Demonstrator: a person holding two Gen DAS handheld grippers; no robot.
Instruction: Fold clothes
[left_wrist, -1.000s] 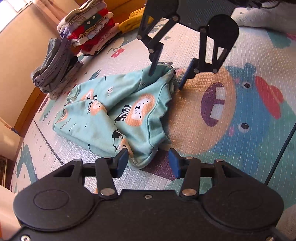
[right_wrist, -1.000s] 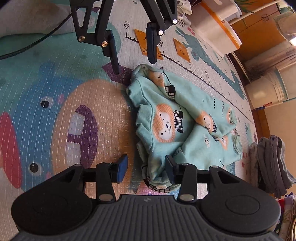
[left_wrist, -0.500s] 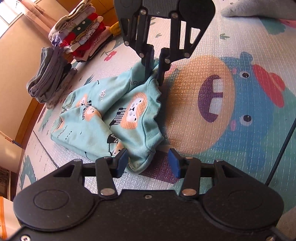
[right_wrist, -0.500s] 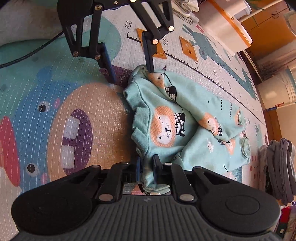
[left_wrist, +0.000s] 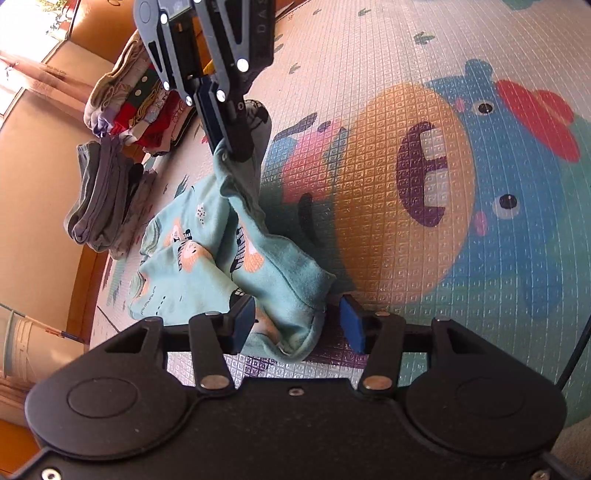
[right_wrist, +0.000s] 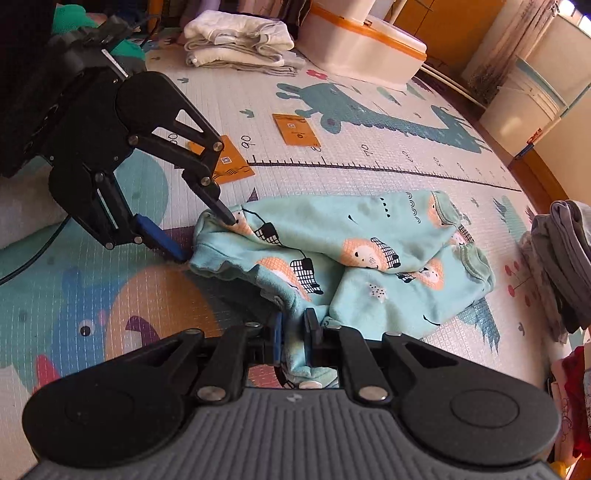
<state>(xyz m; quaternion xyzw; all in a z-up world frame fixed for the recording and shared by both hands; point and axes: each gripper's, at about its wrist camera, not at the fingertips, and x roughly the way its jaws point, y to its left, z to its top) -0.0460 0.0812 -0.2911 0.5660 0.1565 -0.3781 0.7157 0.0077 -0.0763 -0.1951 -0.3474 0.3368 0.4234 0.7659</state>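
Observation:
A mint-green child's garment with lion prints (left_wrist: 207, 258) lies crumpled on the play mat (left_wrist: 406, 184); it also shows in the right wrist view (right_wrist: 369, 251). My right gripper (right_wrist: 293, 339) is shut on one corner of the garment's hem and lifts it; in the left wrist view that gripper (left_wrist: 231, 147) hangs above the mat with cloth trailing down. My left gripper (left_wrist: 297, 321) is open, its blue pads either side of the opposite hem corner; in the right wrist view it (right_wrist: 205, 236) sits at the garment's left edge.
A stack of folded colourful clothes (left_wrist: 144, 107) and a grey folded pile (left_wrist: 99, 195) sit at the mat's edge. White folded towels (right_wrist: 240, 40) and a white bin with orange trim (right_wrist: 365, 48) stand at the far side. A black cable (left_wrist: 572, 354) runs along the mat.
My right gripper, shut on the hem corner, has risen and pulled the cloth up. The garment's near corner now sits between my left gripper's open fingers.

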